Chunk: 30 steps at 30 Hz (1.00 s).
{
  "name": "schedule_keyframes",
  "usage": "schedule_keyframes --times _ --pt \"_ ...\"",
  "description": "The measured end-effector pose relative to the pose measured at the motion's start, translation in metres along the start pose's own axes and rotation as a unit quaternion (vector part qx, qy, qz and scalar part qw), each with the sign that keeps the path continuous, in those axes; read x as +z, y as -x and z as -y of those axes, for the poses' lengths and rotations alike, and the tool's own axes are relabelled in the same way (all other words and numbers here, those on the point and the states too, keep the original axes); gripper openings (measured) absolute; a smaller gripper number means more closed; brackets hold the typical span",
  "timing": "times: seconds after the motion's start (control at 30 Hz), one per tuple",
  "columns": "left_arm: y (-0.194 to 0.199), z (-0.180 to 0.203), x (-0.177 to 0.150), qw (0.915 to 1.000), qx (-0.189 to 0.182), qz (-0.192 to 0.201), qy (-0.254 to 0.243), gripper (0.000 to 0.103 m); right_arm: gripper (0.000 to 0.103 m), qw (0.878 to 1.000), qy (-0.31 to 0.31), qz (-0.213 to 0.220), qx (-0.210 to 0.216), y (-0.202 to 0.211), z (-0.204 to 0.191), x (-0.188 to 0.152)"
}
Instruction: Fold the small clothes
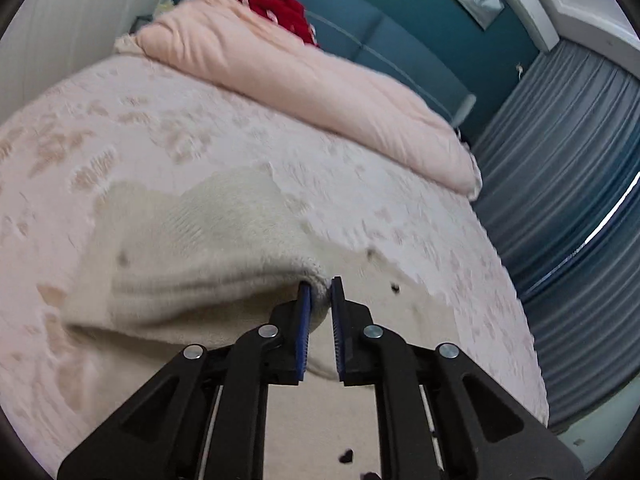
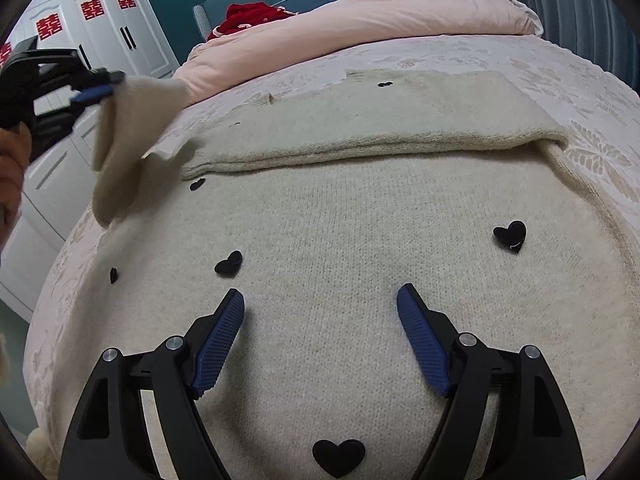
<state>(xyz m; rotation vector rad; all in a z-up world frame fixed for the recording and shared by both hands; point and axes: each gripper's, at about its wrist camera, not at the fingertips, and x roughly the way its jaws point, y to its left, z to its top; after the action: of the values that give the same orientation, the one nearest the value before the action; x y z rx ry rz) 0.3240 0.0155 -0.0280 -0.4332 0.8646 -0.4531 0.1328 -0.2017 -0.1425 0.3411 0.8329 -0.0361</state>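
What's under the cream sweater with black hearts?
The cream knitted sweater lies on a pale pink patterned bedspread, visible around its edges. What's directly beneath the sweater is covered.

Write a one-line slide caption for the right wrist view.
Open right hand-held gripper above cream knitted sweater with black hearts.

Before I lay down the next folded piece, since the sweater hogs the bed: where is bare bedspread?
Free: the bedspread strip between the sweater and the pink duvet, and right of the sweater. Crowded: the left edge, where the left gripper lifts a sleeve.
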Motion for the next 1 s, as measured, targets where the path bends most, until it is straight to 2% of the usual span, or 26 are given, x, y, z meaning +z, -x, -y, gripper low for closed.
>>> schedule_keyframes --times 0.1,0.17,0.27,0.3,0.37,0.43,0.5,0.53,0.63,0.67,0.7,0.73,0.77,0.83,0.87,0.9,0.93,1.0 --pt "-0.039 -0.015 -0.063 0.9952 -0.002 -0.069 0.069 0.012 0.077 1.000 -0.015 0.003 0.018 0.003 0.005 0.002" --pt "-0.042 -0.038 -0.095 0.9891 0.001 -0.082 0.122 0.014 0.077 0.999 -0.028 0.000 0.025 0.007 0.008 0.007" --pt "-0.018 -0.071 -0.127 0.9829 -0.009 -0.052 0.176 0.026 0.078 0.998 -0.043 0.002 0.038 0.011 0.009 0.028" --pt "-0.008 -0.081 -0.135 0.9811 -0.016 -0.036 0.189 0.026 0.078 0.998 -0.047 0.002 0.051 0.009 0.007 0.039" --pt "0.010 -0.096 -0.144 0.9811 -0.007 -0.009 0.193 0.026 0.078 0.997 -0.046 0.006 0.056 0.005 -0.005 0.063" --pt "0.022 -0.104 -0.151 0.9846 0.003 0.013 0.174 0.026 0.078 0.999 0.000 0.024 0.048 -0.001 -0.034 0.089" --pt "0.029 -0.107 -0.158 0.9866 -0.009 0.025 0.161 0.026 0.078 0.995 0.094 0.038 0.026 -0.009 -0.078 0.106" --pt "0.029 -0.109 -0.161 0.9867 -0.016 0.032 0.159 0.026 0.078 0.988 0.151 0.037 0.016 -0.017 -0.102 0.111" --pt "0.029 -0.115 -0.163 0.9854 -0.032 0.047 0.160 0.026 0.068 0.951 0.308 0.017 -0.011 -0.054 -0.166 0.113" --pt "0.026 -0.113 -0.164 0.9854 -0.033 0.052 0.159 0.026 0.064 0.943 0.334 0.004 -0.017 -0.067 -0.179 0.113" --pt "0.027 -0.113 -0.165 0.9859 -0.032 0.054 0.155 0.026 0.064 0.937 0.348 -0.017 -0.020 -0.083 -0.189 0.114" --pt "0.026 -0.112 -0.166 0.9867 -0.030 0.055 0.150 0.026 0.062 0.934 0.353 -0.045 -0.021 -0.099 -0.195 0.115" --pt "0.026 -0.111 -0.167 0.9870 -0.029 0.056 0.148 0.026 0.054 0.934 0.351 -0.067 -0.022 -0.114 -0.198 0.115" --pt "0.026 -0.112 -0.167 0.9867 -0.034 0.059 0.148 0.026 0.034 0.934 0.344 -0.097 -0.028 -0.136 -0.197 0.114" --pt "0.025 -0.112 -0.168 0.9865 -0.036 0.060 0.148 0.026 0.010 0.937 0.336 -0.094 -0.030 -0.138 -0.194 0.118" --pt "0.025 -0.110 -0.168 0.9863 -0.038 0.061 0.149 0.026 0.008 0.947 0.307 -0.091 -0.015 -0.133 -0.187 0.125" --pt "0.024 -0.112 -0.167 0.9862 -0.039 0.061 0.149 0.026 0.008 0.963 0.256 -0.084 0.009 -0.123 -0.175 0.138" --pt "0.026 -0.111 -0.165 0.9857 -0.039 0.056 0.154 0.026 0.008 0.989 0.126 -0.049 0.054 -0.092 -0.134 0.164"
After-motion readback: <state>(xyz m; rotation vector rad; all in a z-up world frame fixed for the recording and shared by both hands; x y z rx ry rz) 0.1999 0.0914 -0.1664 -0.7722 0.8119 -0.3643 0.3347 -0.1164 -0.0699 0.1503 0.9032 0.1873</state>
